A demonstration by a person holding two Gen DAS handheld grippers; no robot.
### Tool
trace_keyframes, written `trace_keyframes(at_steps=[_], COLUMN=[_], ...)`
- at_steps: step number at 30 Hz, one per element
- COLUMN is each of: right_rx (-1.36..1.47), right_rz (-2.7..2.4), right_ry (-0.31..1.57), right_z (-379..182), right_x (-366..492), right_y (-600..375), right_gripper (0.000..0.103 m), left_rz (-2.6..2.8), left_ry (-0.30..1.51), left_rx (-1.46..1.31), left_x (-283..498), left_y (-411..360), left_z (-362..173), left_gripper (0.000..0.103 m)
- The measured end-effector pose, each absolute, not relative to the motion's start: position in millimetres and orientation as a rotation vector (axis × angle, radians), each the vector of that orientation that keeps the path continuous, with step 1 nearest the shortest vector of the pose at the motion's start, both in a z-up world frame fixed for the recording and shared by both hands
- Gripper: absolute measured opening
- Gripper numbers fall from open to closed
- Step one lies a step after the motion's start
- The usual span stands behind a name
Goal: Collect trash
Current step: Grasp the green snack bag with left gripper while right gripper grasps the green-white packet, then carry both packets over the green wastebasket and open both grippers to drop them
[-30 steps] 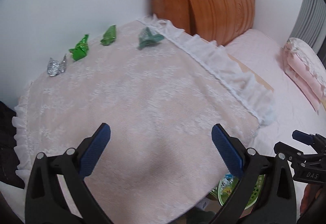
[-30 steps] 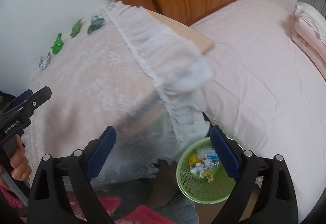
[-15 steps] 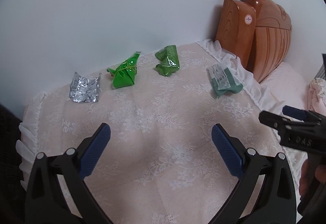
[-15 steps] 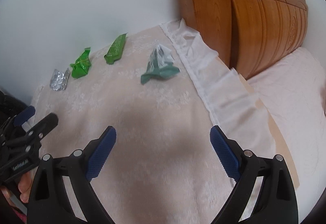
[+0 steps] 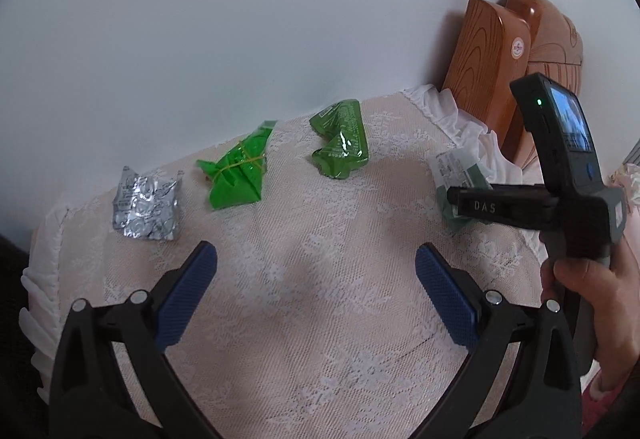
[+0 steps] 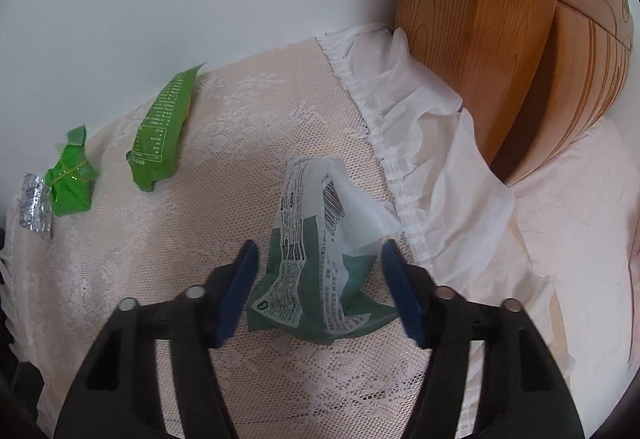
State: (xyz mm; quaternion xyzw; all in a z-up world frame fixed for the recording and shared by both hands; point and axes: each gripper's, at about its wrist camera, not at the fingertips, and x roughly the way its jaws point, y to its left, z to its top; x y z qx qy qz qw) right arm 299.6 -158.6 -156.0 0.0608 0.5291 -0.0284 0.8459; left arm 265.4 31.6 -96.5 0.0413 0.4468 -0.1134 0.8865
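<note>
Right claw [image 6: 318, 279] spread wide, straddling the crumpled white-and-dark-green paper wrapper [image 6: 316, 271]; left claw [image 5: 316, 279] released, 3 wrappers at 12 o'clock.

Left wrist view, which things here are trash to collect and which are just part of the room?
Trash to collect:
silver wrapper
bright green wrapper
dark green packet
teal and white wrapper, between the right gripper's open fingers

Just lying about:
lace cloth
wooden headboard
</note>
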Motion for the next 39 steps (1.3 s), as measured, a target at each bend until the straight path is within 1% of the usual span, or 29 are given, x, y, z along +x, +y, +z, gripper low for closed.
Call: trace_keyframes(at_steps=[4,6,12,17,20,22,23,24,28,31,35,39], right_rx=[0.136,0.137,0.214,0.284,0.311,0.328,0.338,0.346,0.388,0.393,0.401,0.383], right_rz=[-0.046,-0.04,-0.016,-0.019,-0.034,-0.033,-0.032,-0.03,-0.015,-0.02,-0.015,-0.007], right_ry=[1.095,1.073,0.999,0.988,1.009,1.014,1.014,1.013,1.01,1.01,1.011,1.028], right_z=[-147.5,-136.9,-108.1,-104.9,-108.7,-108.9,-109.5,-110.8,-115.9,-118.2,-119.2,-122.6], right_x=[290.9,281.3,221.6,173.4,151.5,133.3,126.8,120.6,101.9,95.2,76.3,52.0], right_y=[-161.3,-163.0,-181.9,-194.4,-198.8,-200.3,-200.9,-201.8,-205.4,-206.3,-205.9,-203.3], right_gripper=[0.046,0.046,0.046,0.046,0.046,0.046,0.046,0.046,0.046,0.046,0.046,0.046], left_rz=[-0.214,-0.18,-0.157,-0.127,-0.125,-0.125,-0.127,-0.123,-0.141,-0.153,-0.167,-0.192], left_ry=[0.922,0.921,1.009,1.086,1.109,1.128,1.133,1.131,1.124,1.102,1.072,1.044], left_rx=[0.12,0.143,0.155,0.175,0.185,0.177,0.164,0.155,0.169,0.172,0.156,0.165], left_x=[302.2,322.0,386.3,421.5,431.1,434.9,436.3,436.0,425.9,402.5,350.2,275.6], left_y=[5.2,-7.6,-40.6,-58.5,-63.3,-62.7,-61.3,-59.9,-57.9,-53.4,-40.9,-26.0], left_z=[-102.5,-107.5,-137.1,-162.3,-170.2,-173.9,-174.9,-174.4,-171.8,-162.2,-143.1,-125.6], left_gripper=[0.095,0.094,0.082,0.073,0.062,0.046,0.045,0.04,0.039,0.039,0.039,0.039])
